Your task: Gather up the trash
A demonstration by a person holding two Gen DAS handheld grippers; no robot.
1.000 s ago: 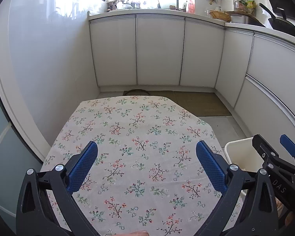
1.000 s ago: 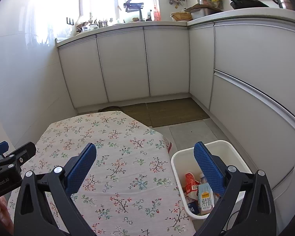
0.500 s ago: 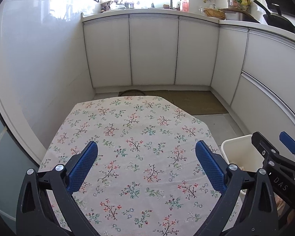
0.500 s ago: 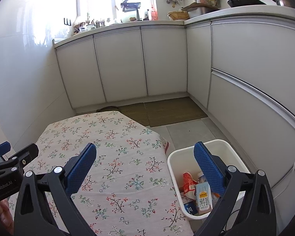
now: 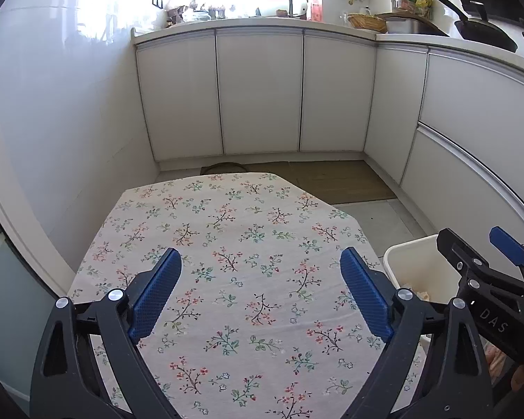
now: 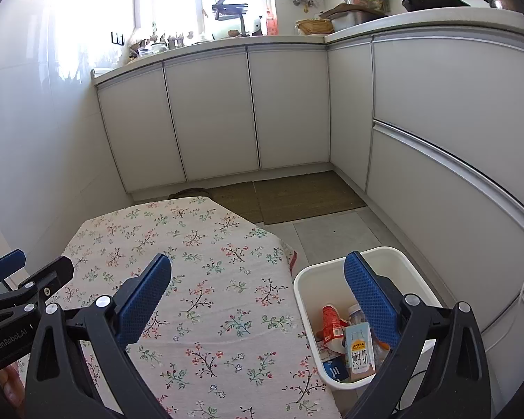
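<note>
Trash (image 6: 346, 335) in one white bin (image 6: 410, 272) beside the floral worktop (image 5: 248, 237), one milk carton (image 6: 359, 347), left gripper (image 5: 260, 284) spread but just been narrowing, nothing between, right gripper (image 6: 258, 288) spread, empty

DAS: right hand-held gripper (image 5: 499, 262) | GenRobot.AI: left hand-held gripper (image 6: 21, 279) | 纯牛奶: milk carton (image 6: 359, 349)

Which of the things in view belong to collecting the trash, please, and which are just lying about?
Part of the job:
- white bin
- milk carton, red wrapper and clear bottle inside it
- left gripper and right gripper, both open and empty

Just lying about:
- floral tablecloth
- floor mats
- black pan
- basket
</note>
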